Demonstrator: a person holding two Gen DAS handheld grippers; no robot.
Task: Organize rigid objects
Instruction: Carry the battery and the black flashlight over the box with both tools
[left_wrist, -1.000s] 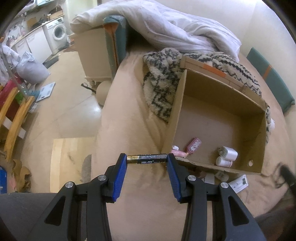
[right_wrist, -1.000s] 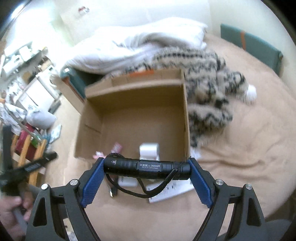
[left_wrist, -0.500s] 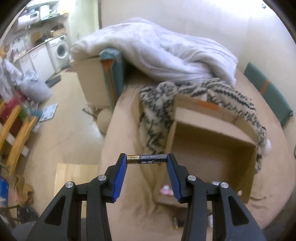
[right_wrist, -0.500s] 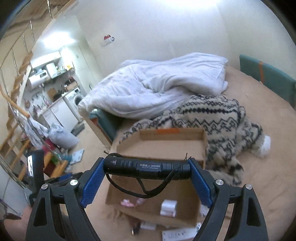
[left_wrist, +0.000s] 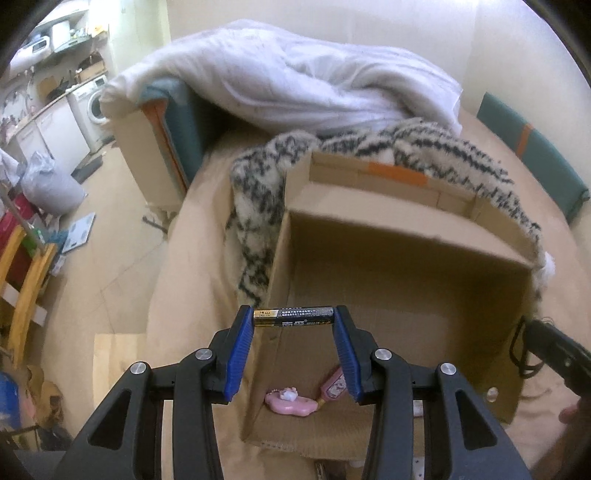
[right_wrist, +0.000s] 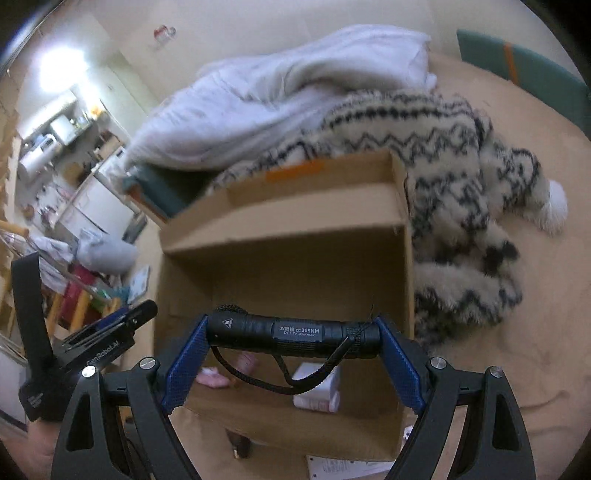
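Note:
My left gripper (left_wrist: 294, 317) is shut end to end on a black and gold battery (left_wrist: 294, 316), held over the near left corner of an open cardboard box (left_wrist: 402, 236). Below it on the box floor lie pink toys (left_wrist: 291, 401). My right gripper (right_wrist: 293, 334) is shut on a black flashlight (right_wrist: 293, 334) with a dangling wrist cord, above the same cardboard box (right_wrist: 295, 206). White small containers (right_wrist: 317, 387) and a pink item (right_wrist: 210, 378) lie inside. The left gripper's body (right_wrist: 99, 339) shows at the left edge of the right wrist view.
The box rests on a beige bed (left_wrist: 192, 266). A patterned fuzzy blanket (right_wrist: 461, 192) and a white duvet (left_wrist: 295, 81) lie behind and beside it. A teal cushion (left_wrist: 532, 158) is at the right. Paper (right_wrist: 347, 469) lies in front of the box. Floor clutter is off the bed's left side.
Both grippers swung up and back, then came down and forward over the box. The box now fills both views from close up. Both grips are unchanged.

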